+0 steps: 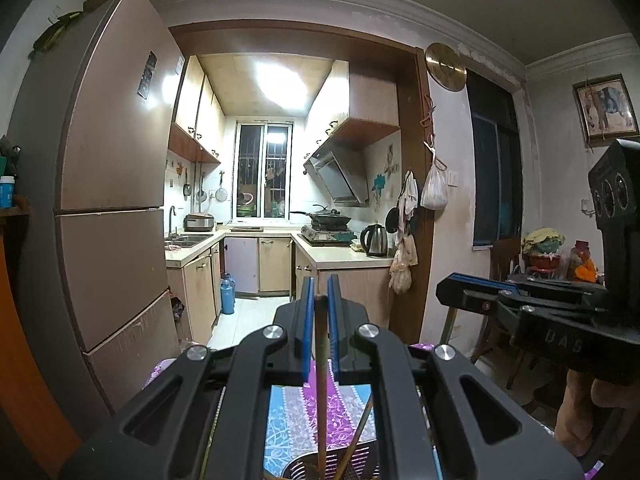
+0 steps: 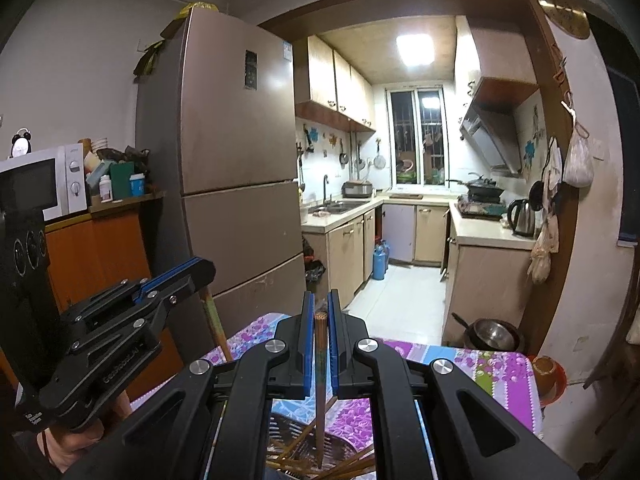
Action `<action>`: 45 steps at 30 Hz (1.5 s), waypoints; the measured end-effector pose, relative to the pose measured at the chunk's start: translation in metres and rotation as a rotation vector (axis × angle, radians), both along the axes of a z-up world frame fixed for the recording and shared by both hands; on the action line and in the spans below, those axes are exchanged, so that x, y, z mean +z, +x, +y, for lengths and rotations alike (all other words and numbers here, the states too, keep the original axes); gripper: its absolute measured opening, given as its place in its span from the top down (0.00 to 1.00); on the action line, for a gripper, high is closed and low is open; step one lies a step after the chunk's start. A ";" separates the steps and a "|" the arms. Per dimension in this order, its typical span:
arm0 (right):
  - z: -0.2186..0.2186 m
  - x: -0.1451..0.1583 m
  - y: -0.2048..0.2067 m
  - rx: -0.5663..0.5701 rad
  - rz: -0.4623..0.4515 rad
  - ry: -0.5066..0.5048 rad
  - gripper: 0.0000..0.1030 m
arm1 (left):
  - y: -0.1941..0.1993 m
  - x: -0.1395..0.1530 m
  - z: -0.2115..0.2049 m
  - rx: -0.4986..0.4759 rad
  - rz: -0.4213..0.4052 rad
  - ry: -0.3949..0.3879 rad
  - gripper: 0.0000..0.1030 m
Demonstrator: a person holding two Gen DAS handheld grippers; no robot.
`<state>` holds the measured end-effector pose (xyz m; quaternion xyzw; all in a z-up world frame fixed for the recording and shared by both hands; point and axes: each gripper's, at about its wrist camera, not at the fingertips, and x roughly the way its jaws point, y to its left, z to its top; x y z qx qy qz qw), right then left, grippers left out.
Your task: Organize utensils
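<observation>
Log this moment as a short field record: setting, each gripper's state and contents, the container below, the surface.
setting: table facing a kitchen doorway
left gripper: shut on one upright chopstick
right gripper: shut on one upright brown chopstick
container: metal basket below both grippers, holding more chopsticks at angles
surface: floral tablecloth, purple and blue
nearby: fridge, kettle
</observation>
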<state>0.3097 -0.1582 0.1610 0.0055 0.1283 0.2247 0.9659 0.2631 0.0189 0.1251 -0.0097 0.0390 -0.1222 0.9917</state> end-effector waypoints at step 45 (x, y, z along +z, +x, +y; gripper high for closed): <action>-0.002 -0.208 -0.257 -0.394 0.243 -0.150 0.04 | -0.222 -0.159 0.037 0.189 0.162 0.091 0.06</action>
